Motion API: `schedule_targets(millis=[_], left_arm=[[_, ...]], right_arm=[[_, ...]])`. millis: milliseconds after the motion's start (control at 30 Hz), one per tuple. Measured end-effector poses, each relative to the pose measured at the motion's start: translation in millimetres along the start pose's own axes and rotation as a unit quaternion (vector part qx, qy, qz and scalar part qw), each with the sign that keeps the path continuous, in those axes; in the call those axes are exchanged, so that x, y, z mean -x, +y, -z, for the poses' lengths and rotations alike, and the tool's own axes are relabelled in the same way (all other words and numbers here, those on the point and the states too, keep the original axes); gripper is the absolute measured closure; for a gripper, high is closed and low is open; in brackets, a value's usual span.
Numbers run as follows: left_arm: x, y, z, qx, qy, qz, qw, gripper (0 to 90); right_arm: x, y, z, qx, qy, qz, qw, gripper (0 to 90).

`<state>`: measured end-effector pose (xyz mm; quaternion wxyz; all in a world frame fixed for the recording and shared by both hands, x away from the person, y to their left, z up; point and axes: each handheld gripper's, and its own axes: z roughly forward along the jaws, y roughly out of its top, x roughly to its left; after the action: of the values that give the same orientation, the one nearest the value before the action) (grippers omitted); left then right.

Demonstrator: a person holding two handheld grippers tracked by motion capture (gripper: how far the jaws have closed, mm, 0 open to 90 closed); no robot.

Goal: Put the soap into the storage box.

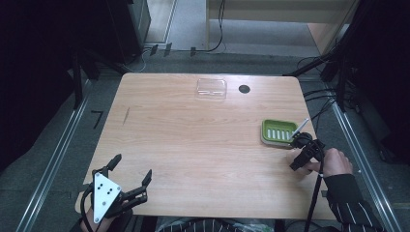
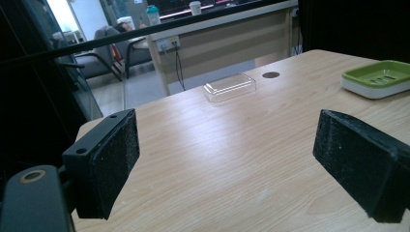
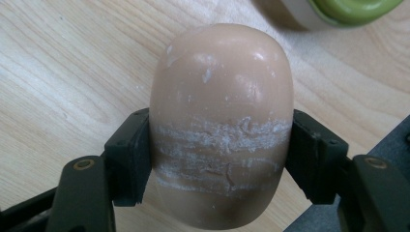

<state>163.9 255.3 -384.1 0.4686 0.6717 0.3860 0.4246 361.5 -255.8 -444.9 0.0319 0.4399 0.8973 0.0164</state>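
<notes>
A beige oval soap bar point(image 3: 221, 121), scuffed white across its middle, is clamped between the two black jaws of my right gripper point(image 3: 220, 162). That right gripper point(image 1: 303, 153) hovers at the table's right side, just in front of the green soap dish point(image 1: 278, 130), whose rim also peeks in at the top of the right gripper view as the green dish point(image 3: 353, 8). My left gripper point(image 1: 131, 170) rests at the near left corner of the table, jaws wide apart and empty; its black pads point(image 2: 109, 162) frame bare wood. The green soap dish point(image 2: 379, 77) lies at the far right there.
A clear plastic lid point(image 1: 211, 89) lies at the far middle of the wooden table point(image 1: 193, 140), next to a round cable hole point(image 1: 244, 89). The same clear lid point(image 2: 229, 87) is seen ahead of the left gripper. Cables and dark stands ring the table.
</notes>
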Motion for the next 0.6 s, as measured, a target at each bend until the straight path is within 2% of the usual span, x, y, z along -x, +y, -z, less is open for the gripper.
schedule_targets(millis=[200, 433, 600], left_arm=[[0.6, 0.4, -1.0, -0.002, -0.002, -0.003, 1.0000, 9.6], [-1.4, -0.2, -0.1, -0.004, 0.001, 0.002, 1.0000, 9.6], [-0.4, 0.0, -0.7, -0.005, -0.002, -0.003, 1.0000, 9.6]], right_arm=[[-0.2, 4.4, 4.2, 0.006, 0.005, 0.011, 0.9999, 33.6], [2.1, 8.9, 13.4, 0.014, 0.001, 0.020, 0.9997, 33.7], [2.7, 12.0, 18.4, 0.013, -0.001, 0.029, 0.9995, 33.7]])
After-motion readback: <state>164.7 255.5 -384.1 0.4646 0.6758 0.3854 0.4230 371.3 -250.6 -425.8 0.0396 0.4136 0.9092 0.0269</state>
